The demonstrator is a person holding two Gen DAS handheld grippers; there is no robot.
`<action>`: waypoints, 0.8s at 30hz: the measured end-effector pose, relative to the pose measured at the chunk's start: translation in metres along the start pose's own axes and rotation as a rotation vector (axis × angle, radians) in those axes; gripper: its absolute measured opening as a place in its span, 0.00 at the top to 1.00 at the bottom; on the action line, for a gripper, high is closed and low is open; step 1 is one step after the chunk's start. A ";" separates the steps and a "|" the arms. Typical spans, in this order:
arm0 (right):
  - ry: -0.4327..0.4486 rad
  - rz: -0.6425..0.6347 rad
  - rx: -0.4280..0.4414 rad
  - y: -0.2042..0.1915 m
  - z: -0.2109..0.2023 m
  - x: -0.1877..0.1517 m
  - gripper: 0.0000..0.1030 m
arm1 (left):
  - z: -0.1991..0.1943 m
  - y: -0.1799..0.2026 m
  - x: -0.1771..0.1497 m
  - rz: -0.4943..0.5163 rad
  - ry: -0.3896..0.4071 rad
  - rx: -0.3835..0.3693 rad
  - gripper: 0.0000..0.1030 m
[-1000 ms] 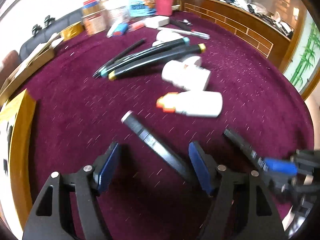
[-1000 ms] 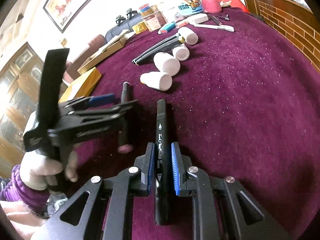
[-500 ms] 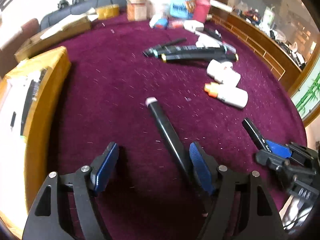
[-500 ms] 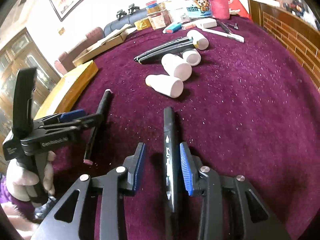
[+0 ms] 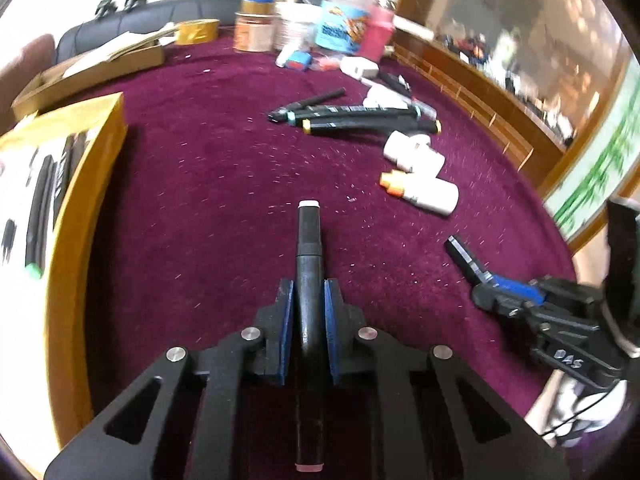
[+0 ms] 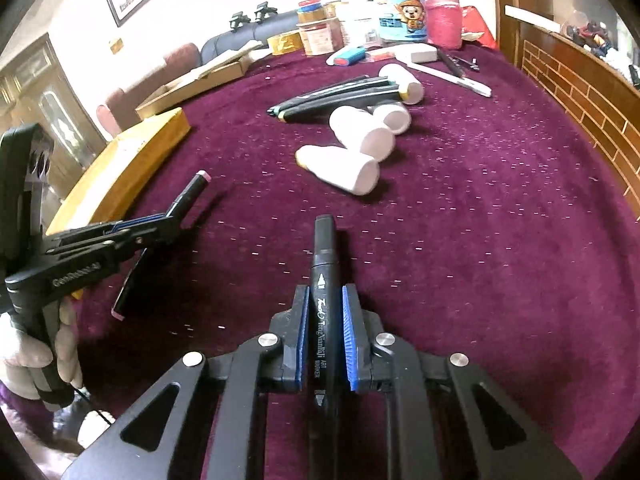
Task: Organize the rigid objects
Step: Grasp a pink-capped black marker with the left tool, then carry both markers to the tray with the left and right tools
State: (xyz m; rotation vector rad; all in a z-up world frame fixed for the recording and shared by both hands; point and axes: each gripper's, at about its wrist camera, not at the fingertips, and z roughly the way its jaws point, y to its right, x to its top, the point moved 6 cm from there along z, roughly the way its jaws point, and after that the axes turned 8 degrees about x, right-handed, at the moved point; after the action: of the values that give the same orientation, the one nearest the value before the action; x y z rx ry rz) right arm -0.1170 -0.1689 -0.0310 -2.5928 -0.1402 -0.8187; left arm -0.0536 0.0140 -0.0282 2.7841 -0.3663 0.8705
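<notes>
Our left gripper (image 5: 308, 300) has just closed on the pink-tipped marker (image 5: 309, 236); right gripper (image 6: 326, 312), having loosened briefly, clamps black marker (image 6: 323, 264) again above cloth (image 6: 460, 220).

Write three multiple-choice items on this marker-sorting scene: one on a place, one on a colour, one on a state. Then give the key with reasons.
1. Where is the yellow box in the left wrist view?
A. at the left edge of the cloth
B. at the right edge of the cloth
C. under the white bottles

2. What colour is the tablecloth?
A. green
B. maroon
C. grey

3. What is the left claw doing?
A. standing wide open over bare cloth
B. closed on a white bottle
C. shut on a pink-tipped marker

Key: 1 A, the box borders the left side of the cloth. 2 B, deep maroon spreads under everything. 3 C, the blue pads press the marker's barrel; they have just been closing onto it.
</notes>
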 end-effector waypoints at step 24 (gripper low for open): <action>0.010 -0.098 0.112 -0.092 0.003 0.016 0.86 | -0.077 -0.066 0.001 -0.208 0.187 -0.126 0.88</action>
State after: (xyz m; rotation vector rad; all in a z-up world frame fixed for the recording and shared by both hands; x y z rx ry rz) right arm -0.1222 -0.0843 0.0092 -2.4926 -0.3034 -0.8332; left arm -0.0745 0.0967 0.0270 2.5439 -0.0949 1.0073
